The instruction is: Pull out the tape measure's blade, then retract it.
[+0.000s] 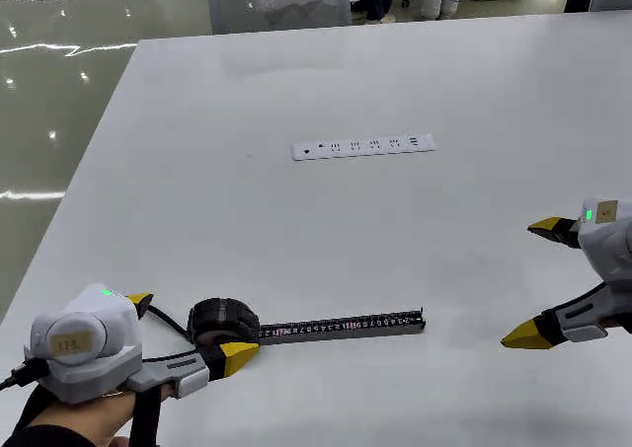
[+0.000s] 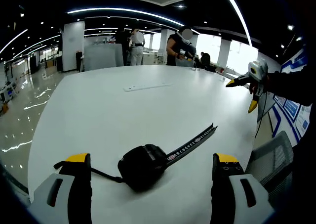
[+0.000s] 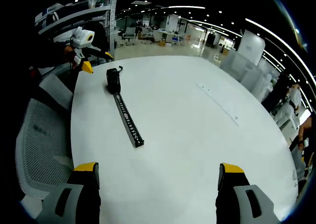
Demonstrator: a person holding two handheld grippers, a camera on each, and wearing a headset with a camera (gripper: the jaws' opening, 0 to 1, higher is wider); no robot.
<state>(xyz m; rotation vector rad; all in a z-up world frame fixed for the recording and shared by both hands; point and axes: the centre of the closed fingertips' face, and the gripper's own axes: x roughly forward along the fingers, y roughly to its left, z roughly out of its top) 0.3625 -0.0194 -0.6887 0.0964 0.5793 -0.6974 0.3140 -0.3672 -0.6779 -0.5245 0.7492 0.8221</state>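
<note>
A black tape measure (image 1: 223,320) lies on the white table near its front left, its dark blade (image 1: 346,326) drawn out to the right and flat on the surface. My left gripper (image 1: 188,329) stands open around the case, yellow fingertips on either side without touching; in the left gripper view the case (image 2: 143,165) sits between the jaws and the blade (image 2: 193,141) runs up and right. My right gripper (image 1: 533,281) hangs open at the right, well past the blade's end hook (image 1: 421,319). In the right gripper view the blade (image 3: 127,119) lies ahead, with the case (image 3: 113,79) beyond.
A white power strip (image 1: 362,147) lies flat at mid-table, beyond the tape. The table's left edge (image 1: 87,171) drops to a glossy floor. People stand past the far edge (image 2: 180,45). A mesh chair (image 3: 39,135) stands at the table's near side.
</note>
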